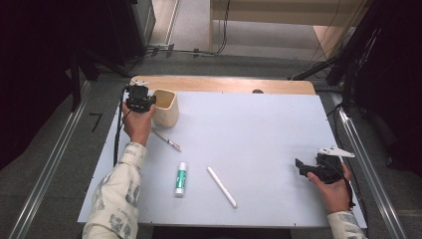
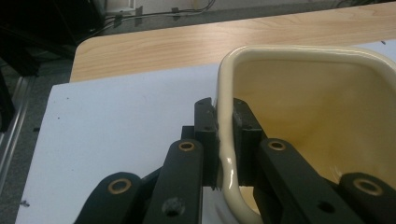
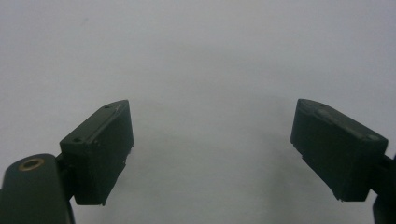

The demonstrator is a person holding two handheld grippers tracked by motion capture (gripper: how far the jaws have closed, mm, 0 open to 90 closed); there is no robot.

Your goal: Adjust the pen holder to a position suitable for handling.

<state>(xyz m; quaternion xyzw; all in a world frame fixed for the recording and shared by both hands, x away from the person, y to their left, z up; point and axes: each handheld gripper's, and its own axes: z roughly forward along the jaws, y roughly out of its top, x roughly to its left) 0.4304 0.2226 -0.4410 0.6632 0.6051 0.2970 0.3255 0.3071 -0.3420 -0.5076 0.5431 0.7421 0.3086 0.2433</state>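
Observation:
A cream plastic cup [image 1: 165,107] stands upright at the back left of the white table top [image 1: 249,124]. My left gripper [image 1: 149,102] is shut on its left wall: in the left gripper view one pad sits outside and one inside the rim of the cup [image 2: 308,93], pinching the wall at my left gripper [image 2: 225,122]. At the right front, my right gripper [image 1: 302,168] points left, low over the white surface. Its jaws stand wide apart in the right gripper view, my right gripper [image 3: 212,144] holding nothing.
A thin pen [image 1: 166,140] lies just in front of the cup. A glue stick [image 1: 180,179] with a green label and a white marker [image 1: 221,186] lie near the front middle. A wooden strip [image 1: 224,84] runs along the table's back edge.

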